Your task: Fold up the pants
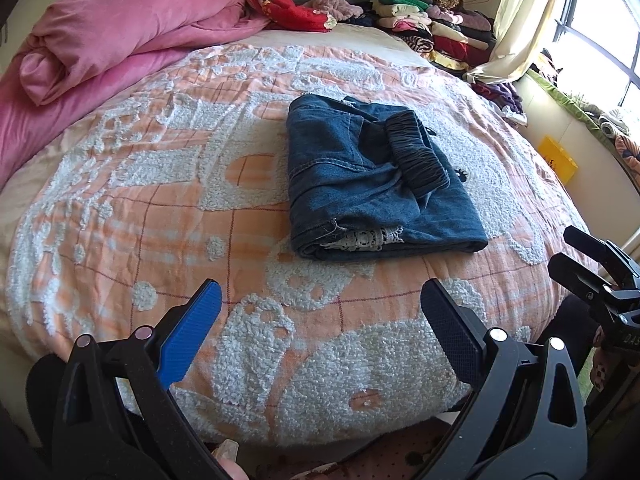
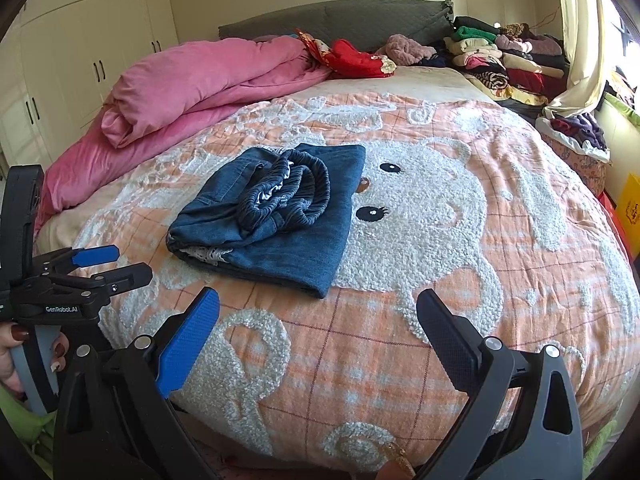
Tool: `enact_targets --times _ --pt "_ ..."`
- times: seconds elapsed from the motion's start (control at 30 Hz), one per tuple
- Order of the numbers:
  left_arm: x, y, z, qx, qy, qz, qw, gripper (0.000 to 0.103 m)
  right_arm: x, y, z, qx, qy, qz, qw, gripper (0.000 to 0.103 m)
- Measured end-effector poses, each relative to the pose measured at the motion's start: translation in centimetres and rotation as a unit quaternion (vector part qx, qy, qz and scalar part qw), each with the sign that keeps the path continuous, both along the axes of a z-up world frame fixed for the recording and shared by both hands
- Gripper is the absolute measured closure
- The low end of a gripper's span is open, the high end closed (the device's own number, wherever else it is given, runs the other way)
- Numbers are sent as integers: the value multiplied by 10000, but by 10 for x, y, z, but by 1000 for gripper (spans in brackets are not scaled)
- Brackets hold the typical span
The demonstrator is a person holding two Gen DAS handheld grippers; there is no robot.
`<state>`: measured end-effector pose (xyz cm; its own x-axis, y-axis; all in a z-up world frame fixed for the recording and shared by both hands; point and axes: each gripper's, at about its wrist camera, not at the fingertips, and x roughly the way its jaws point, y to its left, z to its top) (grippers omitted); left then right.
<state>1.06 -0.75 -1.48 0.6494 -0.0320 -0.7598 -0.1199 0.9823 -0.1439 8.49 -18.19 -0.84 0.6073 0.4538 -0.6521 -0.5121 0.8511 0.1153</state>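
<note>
Folded denim pants point(image 1: 372, 172) lie on the bed's orange-and-white blanket point(image 1: 160, 208), both grippers held back from them with jaws spread wide and empty.

From the left wrist view the left gripper point(image 1: 320, 320) faces the bundle's lace-trimmed end, so its long axis runs away from the camera toward the headboard, with the gathered waistband point(image 1: 416, 152) on top along the right; the right gripper point(image 1: 592, 264) shows at the frame's edge. The right wrist view shows what the other hides: the blanket's bear face point(image 2: 424, 216) just beside the pants point(image 2: 276, 216), white wardrobe doors point(image 2: 80, 52), and the left gripper point(image 2: 104, 264) in a hand point(image 2: 16, 356) with painted nails. The right gripper point(image 2: 318, 318) is over the blanket.
</note>
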Motion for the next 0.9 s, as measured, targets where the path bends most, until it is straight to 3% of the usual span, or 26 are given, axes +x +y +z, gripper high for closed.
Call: enact_targets --times 0.9 --pt "-1 3 5 49 12 54 10000 10 0 0 4 -84 -39 -24 10000 5"
